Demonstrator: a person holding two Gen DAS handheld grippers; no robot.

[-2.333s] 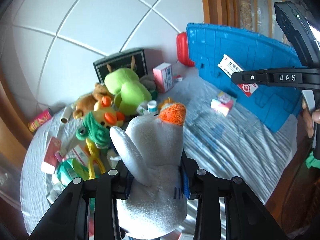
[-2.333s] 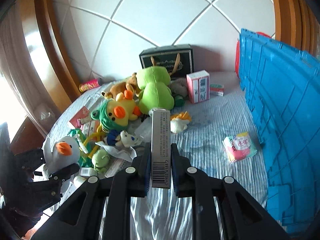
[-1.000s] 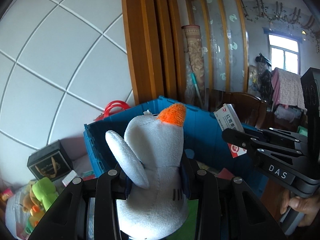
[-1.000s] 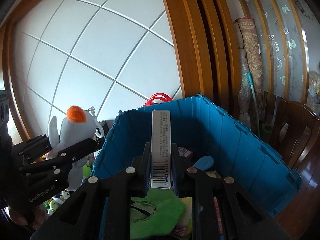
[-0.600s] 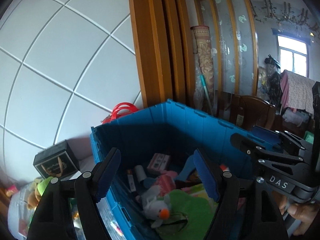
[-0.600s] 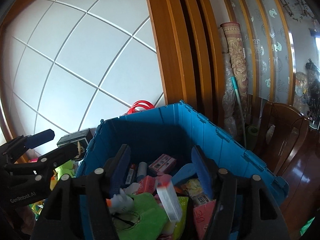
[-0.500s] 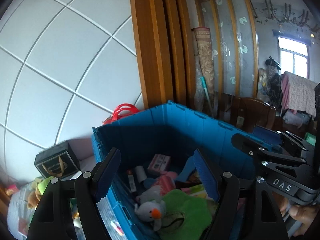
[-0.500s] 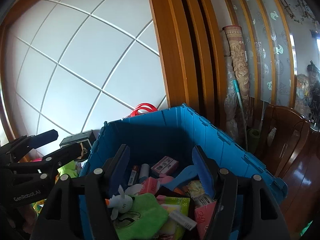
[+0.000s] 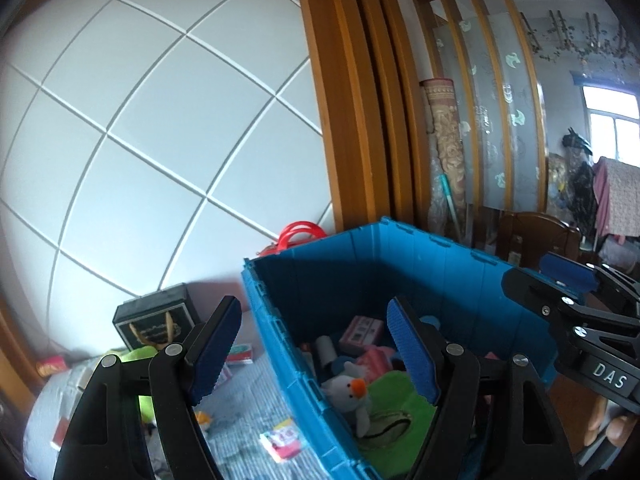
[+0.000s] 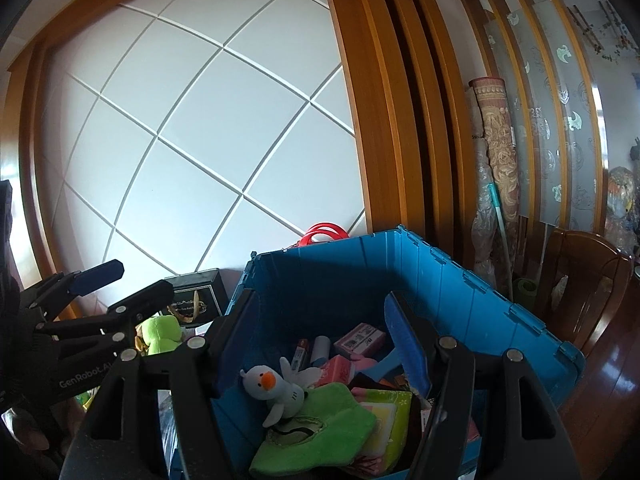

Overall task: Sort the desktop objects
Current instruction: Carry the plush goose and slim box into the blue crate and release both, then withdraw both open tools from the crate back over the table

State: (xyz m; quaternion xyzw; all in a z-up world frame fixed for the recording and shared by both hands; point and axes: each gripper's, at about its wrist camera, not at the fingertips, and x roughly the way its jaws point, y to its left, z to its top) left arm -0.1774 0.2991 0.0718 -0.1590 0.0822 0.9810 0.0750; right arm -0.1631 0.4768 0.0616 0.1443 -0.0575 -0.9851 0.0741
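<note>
White panelled wall (image 9: 160, 140) behind, wooden frame (image 9: 344, 92) at upper centre. Blue crate (image 10: 460, 292) at lower centre of both views, standing on striped bench (image 9: 248, 400). White duck toy (image 10: 272, 390) lying inside crate on green cloth (image 10: 320, 428), among small boxes. Left gripper (image 9: 314, 354) fingers released, empty, straddling crate wall. Right gripper (image 10: 324, 344) fingers released, empty, above crate contents. Black box (image 9: 154, 322) at lower left.

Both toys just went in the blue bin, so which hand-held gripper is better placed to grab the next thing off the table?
Left, probably. The left hand-held gripper is open and empty, straddling the bin wall, with the table below. The right one, also empty, sits over the bin.
</note>
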